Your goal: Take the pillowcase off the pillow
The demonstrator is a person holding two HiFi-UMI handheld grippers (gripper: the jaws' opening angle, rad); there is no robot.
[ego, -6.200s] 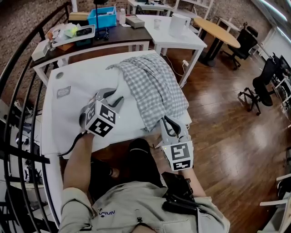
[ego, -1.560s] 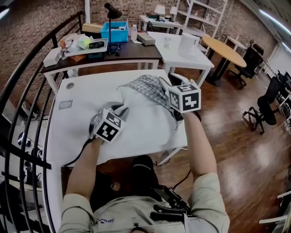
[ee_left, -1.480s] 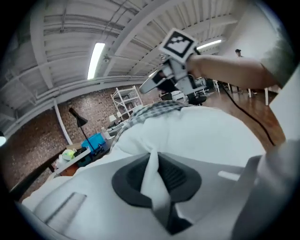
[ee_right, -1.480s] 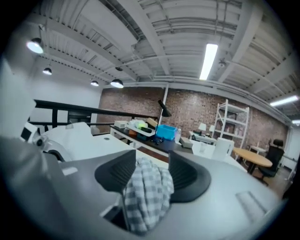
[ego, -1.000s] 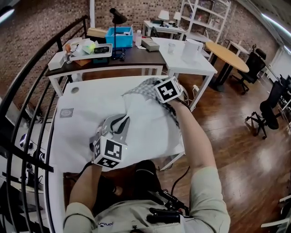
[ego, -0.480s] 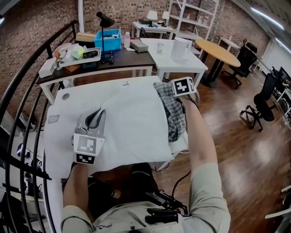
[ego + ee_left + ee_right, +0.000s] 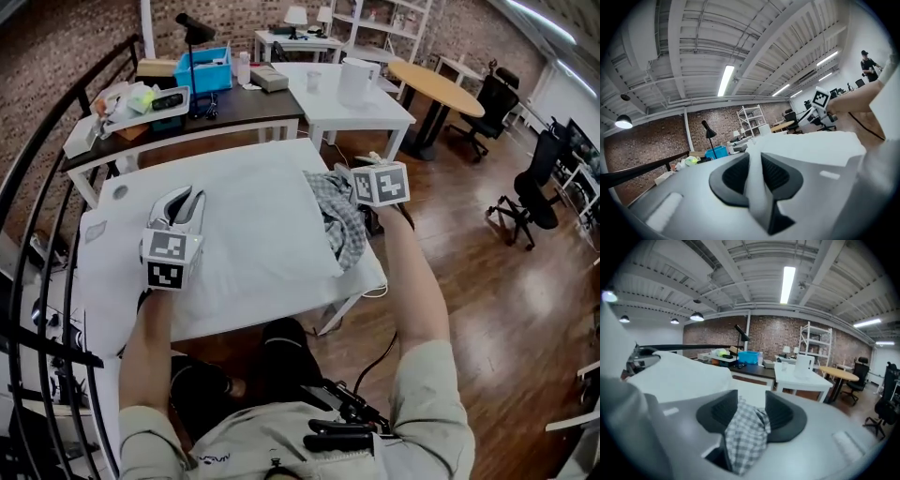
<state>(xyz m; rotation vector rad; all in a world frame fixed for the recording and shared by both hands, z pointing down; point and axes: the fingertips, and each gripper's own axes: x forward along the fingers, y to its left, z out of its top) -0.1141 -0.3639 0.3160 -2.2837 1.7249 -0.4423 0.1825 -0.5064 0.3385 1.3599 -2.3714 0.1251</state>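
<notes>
Watching from the head view: I see the white pillow (image 7: 253, 234) lying flat on the white surface (image 7: 105, 267). The checked pillowcase (image 7: 343, 217) is bunched against the pillow's right edge, and most of the pillow is bare.
Left tongs (image 7: 755, 161): clenched on a thin fold of the white pillow. The fold fills the gap and touches both pads, though the jaws have just been easing apart a little.
Right tongs (image 7: 751, 409): released. The jaws have just been opening wide, and a tuft of the checked pillowcase lies loose between them, with dark ribbed pad showing beside it.
Only in the head view: the whole pillow, both arms, and the two tongs at opposite sides of the pillow. The left one is at its left edge, the right one at the bunched cloth.
Only in the left gripper view: the marker cube (image 7: 821, 97) of the right tongs seen across the pillow, and a person (image 7: 868, 65) standing far off at the right.
Only in the right gripper view: the check pattern from close, grey and white, and the pillow as a white hump at the left.
Behind the surface: a blue bin (image 7: 208, 67) and a black lamp (image 7: 192, 26) on a dark desk, and a round wooden table (image 7: 436, 75) further right.
Writing: the cubes show black-and-white square patterns. A small label (image 7: 97, 231) near the left corner of the surface and the print on the shirt are too small for me to read.
</notes>
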